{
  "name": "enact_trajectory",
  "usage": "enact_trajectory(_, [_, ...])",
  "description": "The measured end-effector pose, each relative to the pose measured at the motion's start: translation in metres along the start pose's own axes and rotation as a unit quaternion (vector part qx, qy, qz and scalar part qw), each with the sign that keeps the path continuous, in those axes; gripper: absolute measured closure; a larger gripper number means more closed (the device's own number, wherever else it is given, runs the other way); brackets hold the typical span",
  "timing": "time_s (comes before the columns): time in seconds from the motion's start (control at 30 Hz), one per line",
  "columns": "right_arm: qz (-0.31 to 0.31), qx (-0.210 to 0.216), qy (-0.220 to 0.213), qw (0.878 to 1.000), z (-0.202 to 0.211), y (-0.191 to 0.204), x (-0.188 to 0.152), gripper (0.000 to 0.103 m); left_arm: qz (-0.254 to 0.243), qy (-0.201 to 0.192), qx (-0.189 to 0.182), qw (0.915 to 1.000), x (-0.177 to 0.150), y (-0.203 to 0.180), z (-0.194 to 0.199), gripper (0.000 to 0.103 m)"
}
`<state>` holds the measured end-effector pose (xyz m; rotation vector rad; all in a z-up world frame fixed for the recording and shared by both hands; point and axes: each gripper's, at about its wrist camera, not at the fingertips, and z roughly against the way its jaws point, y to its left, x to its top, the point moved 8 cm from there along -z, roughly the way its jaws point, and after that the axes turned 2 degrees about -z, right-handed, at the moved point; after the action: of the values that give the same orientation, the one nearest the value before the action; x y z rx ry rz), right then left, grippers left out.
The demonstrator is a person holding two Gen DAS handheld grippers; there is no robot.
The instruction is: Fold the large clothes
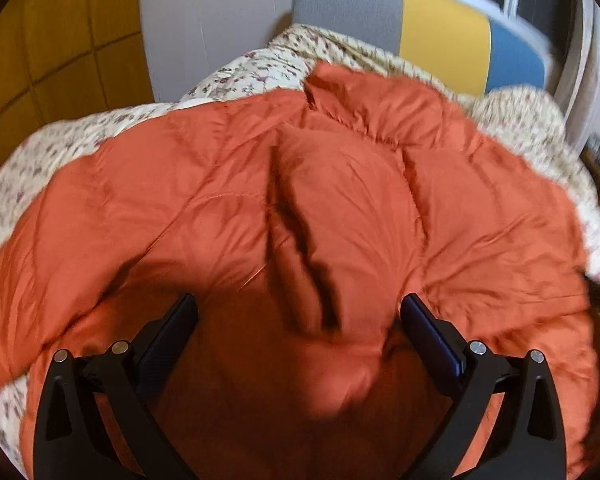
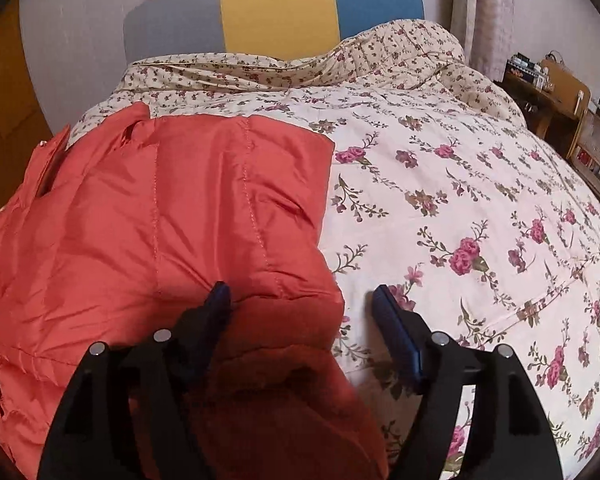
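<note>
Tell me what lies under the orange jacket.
The orange jacket lies on a floral quilt, which shows around it on the far side and on the right. Whatever is directly beneath the jacket, beyond the quilt, is covered and cannot be seen.

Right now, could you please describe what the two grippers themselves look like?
Both look alike. The left gripper and right gripper each have two black, curved plastic arms with triangular cut-outs and round silver pivot pins. The fingers end in flat, dark blue pads. No cables, markings, hands or sleeves are visible.
</note>
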<state>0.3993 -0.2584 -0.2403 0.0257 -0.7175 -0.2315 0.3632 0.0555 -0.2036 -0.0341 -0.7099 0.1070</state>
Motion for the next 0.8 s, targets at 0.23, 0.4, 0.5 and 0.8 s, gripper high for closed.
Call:
enact_trajectory(0.23, [0.0,-0.008,-0.001,1.0,0.002,-0.002,0.0,0.025,0.109,-0.064,-0.008,0.9919,-0.007,0.077,0.061,0.003])
enact_trajectory(0.4, [-0.005,-0.018,0.0,1.0,0.001,-0.005,0.0,0.018,0.194,-0.083,0.053,0.9759,-0.033,0.156,0.096,0.003])
enact_trajectory(0.5, [-0.007,-0.017,0.001,1.0,0.001,-0.006,-0.001,0.017,0.255,-0.076,0.061,0.962,-0.057,0.192,0.107,0.003])
enact_trajectory(0.8, [-0.011,-0.014,0.003,1.0,0.002,-0.008,-0.001,0.015,0.401,-0.093,0.045,0.9103,-0.118,0.245,0.127,0.003])
